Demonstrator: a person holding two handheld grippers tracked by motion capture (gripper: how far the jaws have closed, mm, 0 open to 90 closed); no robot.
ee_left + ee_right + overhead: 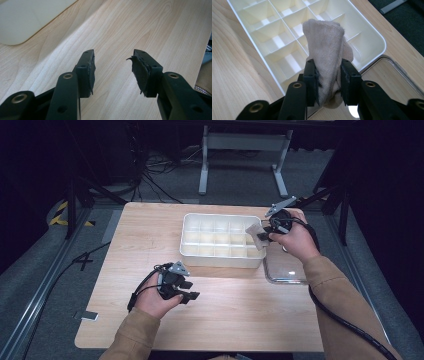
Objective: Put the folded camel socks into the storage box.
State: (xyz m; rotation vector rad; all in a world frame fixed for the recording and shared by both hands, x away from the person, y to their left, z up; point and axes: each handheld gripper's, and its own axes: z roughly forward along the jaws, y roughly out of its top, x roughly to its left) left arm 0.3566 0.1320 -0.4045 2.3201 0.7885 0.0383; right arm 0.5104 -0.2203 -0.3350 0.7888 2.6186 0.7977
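Over the surface, high view: right gripper holds a beige cloth above the right-hand end of the white divided tray; a clear shallow container sits just beside the tray's right end, nearer the person.
Left hand, high view: left gripper hovers over bare surface, apart from the tray's near wall, carrying nothing.
Left gripper view: jaws stand apart with only wood grain between them; pad lining looks frayed at its upper edge; tray corner lies off to the upper left.
Right gripper view: jaws are clamped on the cloth, which stands up bunched and rolled between the pads, over the tray cells nearest the rounded corner; rim of the clear container runs at lower right.
Step judged in hand: placing the cloth into one tray cell.
Recommended method: centre the bundle over a single cell, clear of the dividers, before lowering.
Release: lower until the bundle sits below the divider tops, then open the jaws, so it does not straddle two cells.
Risk: ribbed fabric may cling to the pads; withdraw straight up.
Support: left gripper is free to steady the tray's near wall if it slides.
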